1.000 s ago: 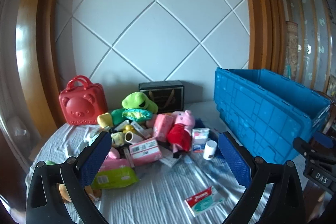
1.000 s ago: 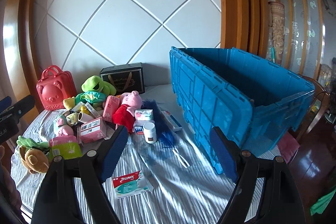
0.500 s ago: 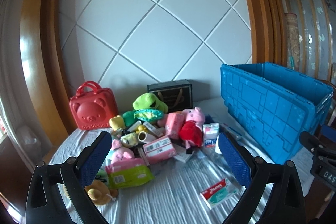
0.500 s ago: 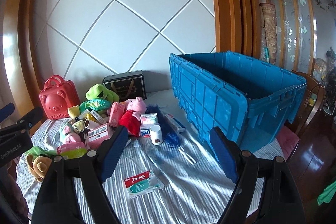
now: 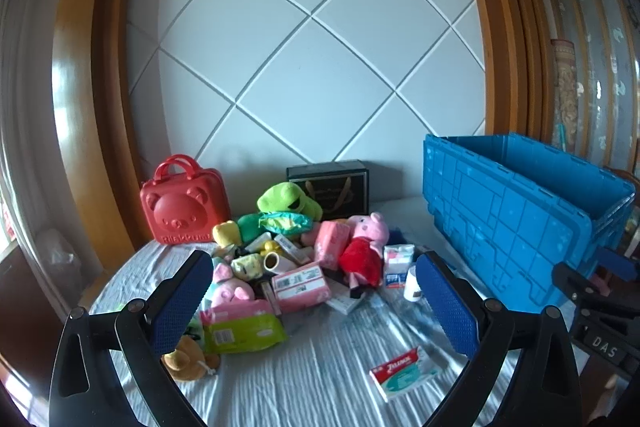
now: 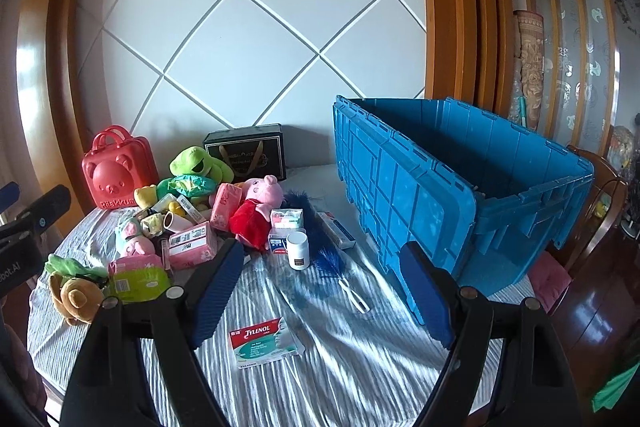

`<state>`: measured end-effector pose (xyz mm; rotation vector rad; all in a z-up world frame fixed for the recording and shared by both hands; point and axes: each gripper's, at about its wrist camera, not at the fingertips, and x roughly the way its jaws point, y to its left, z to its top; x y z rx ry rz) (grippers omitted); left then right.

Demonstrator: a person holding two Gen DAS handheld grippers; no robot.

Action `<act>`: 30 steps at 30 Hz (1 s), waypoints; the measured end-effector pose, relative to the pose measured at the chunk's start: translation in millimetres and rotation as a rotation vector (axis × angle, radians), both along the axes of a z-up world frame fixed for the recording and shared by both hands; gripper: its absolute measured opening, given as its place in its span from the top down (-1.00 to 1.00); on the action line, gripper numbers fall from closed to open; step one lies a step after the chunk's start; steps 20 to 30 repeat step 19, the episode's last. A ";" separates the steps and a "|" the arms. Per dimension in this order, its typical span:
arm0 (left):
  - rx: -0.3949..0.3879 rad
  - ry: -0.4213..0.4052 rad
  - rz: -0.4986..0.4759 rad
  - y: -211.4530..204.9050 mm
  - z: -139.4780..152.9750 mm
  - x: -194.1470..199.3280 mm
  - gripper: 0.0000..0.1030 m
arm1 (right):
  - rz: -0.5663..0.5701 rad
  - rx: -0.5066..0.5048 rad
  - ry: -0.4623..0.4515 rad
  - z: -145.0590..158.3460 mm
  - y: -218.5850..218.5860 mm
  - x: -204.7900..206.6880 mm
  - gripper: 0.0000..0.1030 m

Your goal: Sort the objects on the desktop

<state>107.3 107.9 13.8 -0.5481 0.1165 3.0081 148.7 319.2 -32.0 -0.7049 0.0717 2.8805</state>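
**Open tongs hover over a cluttered table**

Left wrist view: the left gripper point(image 5: 314, 301) stands wide open at the bottom of the frame, holding nothing. The toy pile point(image 5: 288, 251) fills the centre, a red bear case point(image 5: 184, 203) at its upper left, the blue crate point(image 5: 520, 215) at right, a medicine box point(image 5: 404, 371) at lower right.

Right wrist view: the right gripper point(image 6: 322, 293) is also wide open and empty. The medicine box point(image 6: 262, 343) lies between its fingers; a white bottle point(image 6: 298, 250) and blue duster point(image 6: 320, 235) sit centre, the crate point(image 6: 420, 187) at right.
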 end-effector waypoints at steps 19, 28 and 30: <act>0.011 -0.059 -0.005 -14.9 -8.4 -4.8 -0.99 | 0.035 -0.014 -0.015 -1.9 -18.4 -5.8 -0.56; 0.011 -0.059 -0.005 -14.9 -8.4 -4.8 -0.99 | 0.035 -0.014 -0.015 -1.9 -18.4 -5.8 -0.56; 0.011 -0.059 -0.005 -14.9 -8.4 -4.8 -0.99 | 0.035 -0.014 -0.015 -1.9 -18.4 -5.8 -0.56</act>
